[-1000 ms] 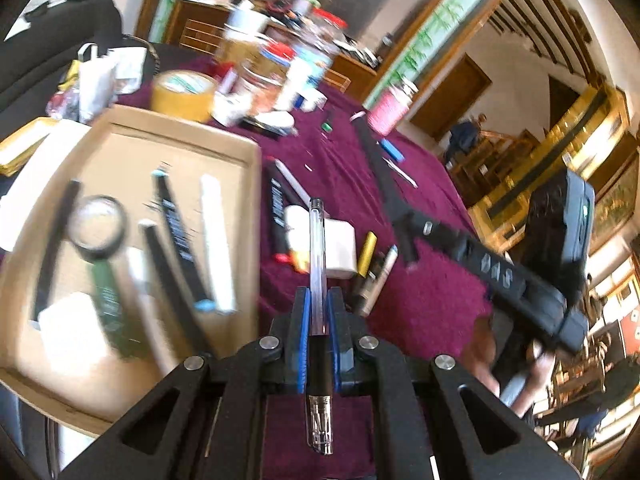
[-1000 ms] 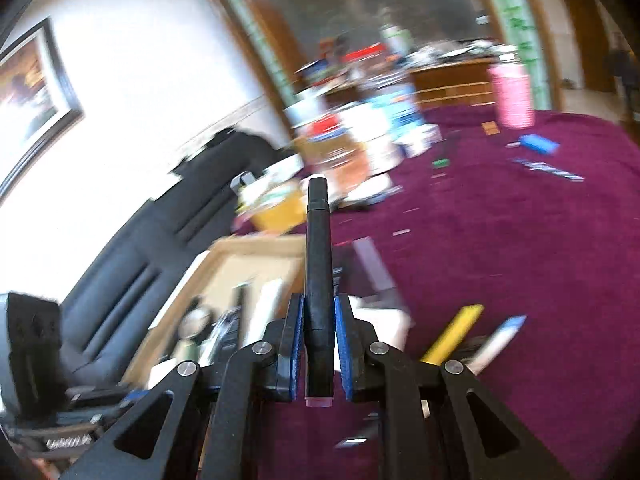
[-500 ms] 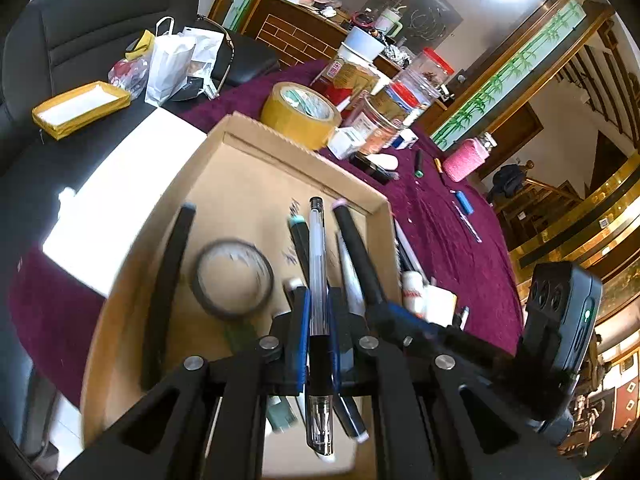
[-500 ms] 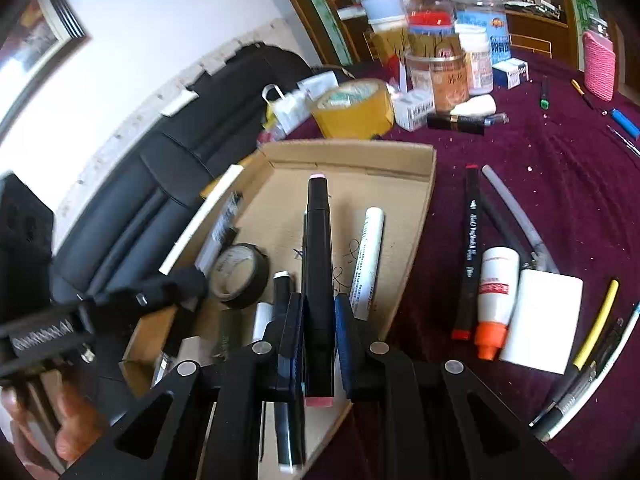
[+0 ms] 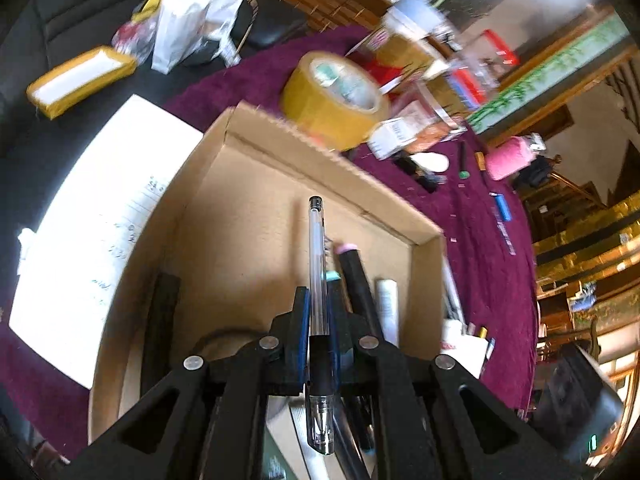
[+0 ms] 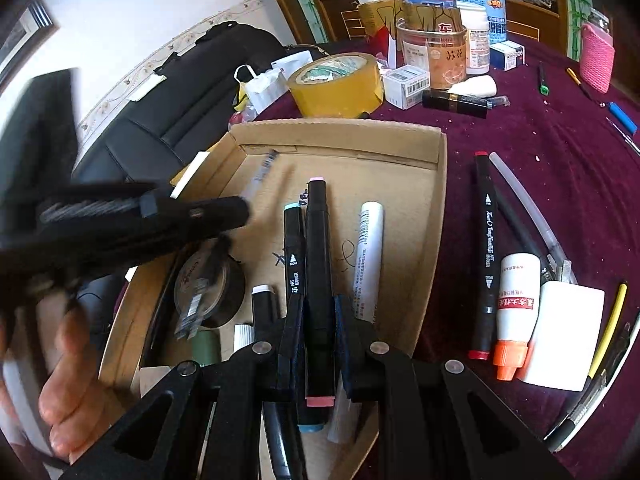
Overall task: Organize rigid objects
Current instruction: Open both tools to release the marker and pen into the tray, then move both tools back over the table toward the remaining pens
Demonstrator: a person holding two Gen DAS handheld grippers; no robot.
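Gripping clear pen (image 5: 318, 280) in left tool (image 5: 318, 320) | right tool (image 6: 318, 320) clamps black marker (image 6: 318, 264) | both above cardboard tray (image 6: 436, 216)

Between my left fingers (image 5: 304, 320), which look matt black with blue pads, sits a glossy clear-plastic pen (image 5: 318, 280); my right ones (image 6: 294, 320) pinch a smooth black plastic marker with pink caps (image 6: 318, 264). Below lies a matt brown corrugated-cardboard tray (image 6: 434, 216) (its torn rim rough) on plush maroon cloth (image 6: 560, 152), beside shiny tan packing tape (image 6: 340, 84).
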